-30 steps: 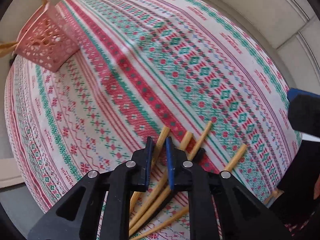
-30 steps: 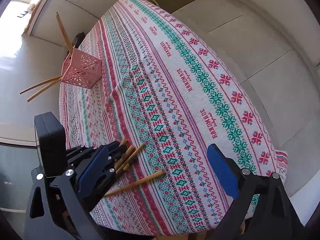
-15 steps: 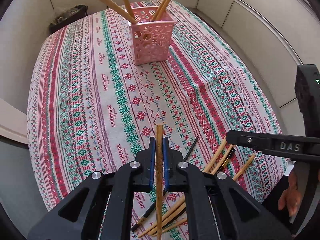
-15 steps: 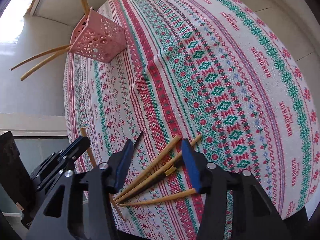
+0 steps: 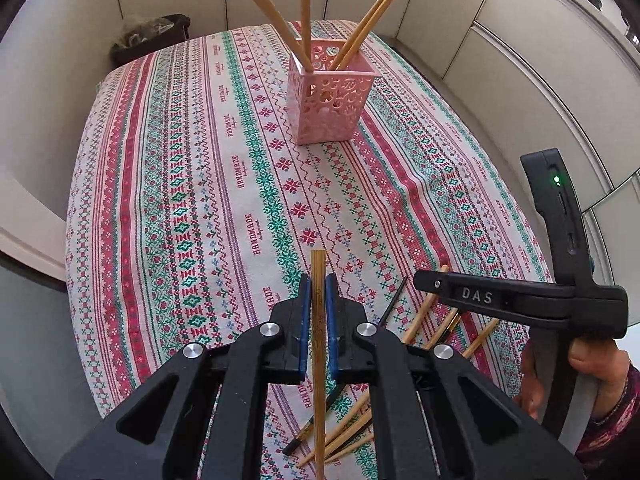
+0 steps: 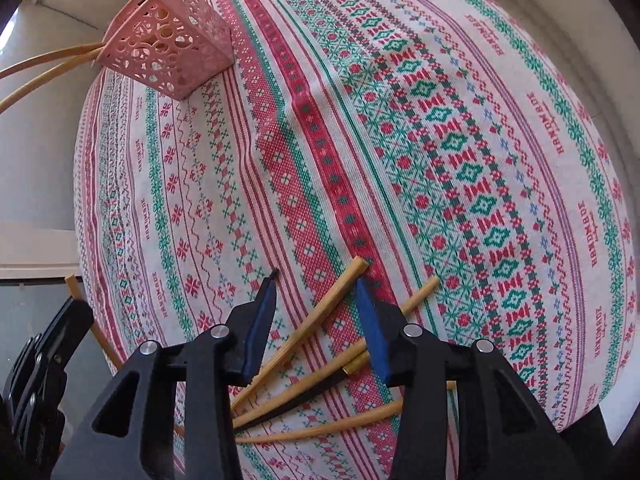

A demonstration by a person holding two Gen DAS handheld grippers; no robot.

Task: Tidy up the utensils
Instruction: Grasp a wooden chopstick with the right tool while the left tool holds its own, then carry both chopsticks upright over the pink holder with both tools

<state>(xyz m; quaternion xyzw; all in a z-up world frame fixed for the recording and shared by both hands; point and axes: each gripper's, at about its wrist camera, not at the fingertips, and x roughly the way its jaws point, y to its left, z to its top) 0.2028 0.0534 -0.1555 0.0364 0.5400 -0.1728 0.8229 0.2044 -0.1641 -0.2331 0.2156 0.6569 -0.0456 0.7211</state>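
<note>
Left wrist view: nearest the lens, the left tool (image 5: 318, 292) has its blue pads pressed onto a single bamboo chopstick (image 5: 319, 344), which runs straight along the fingers with its squared end poking out past the tips, lifted above the cloth. Below and to the right, the loose chopsticks (image 5: 420, 320) lie fanned on the patterned tablecloth (image 5: 192, 208) at the near edge of the bench, a thin dark one among them. The right tool (image 6: 316, 300) hangs over that pile with its jaws spread wide and nothing between them; in the right wrist view a bamboo stick (image 6: 320, 312) lies on the cloth in the gap between the pads, neither pad touching it. Farther along the bench, well apart from the pile, stands the pink perforated holder (image 5: 332, 98), upright, with four chopsticks leaning out of it at different angles. A dark bin (image 5: 150, 36) sits beyond the far edge.
</note>
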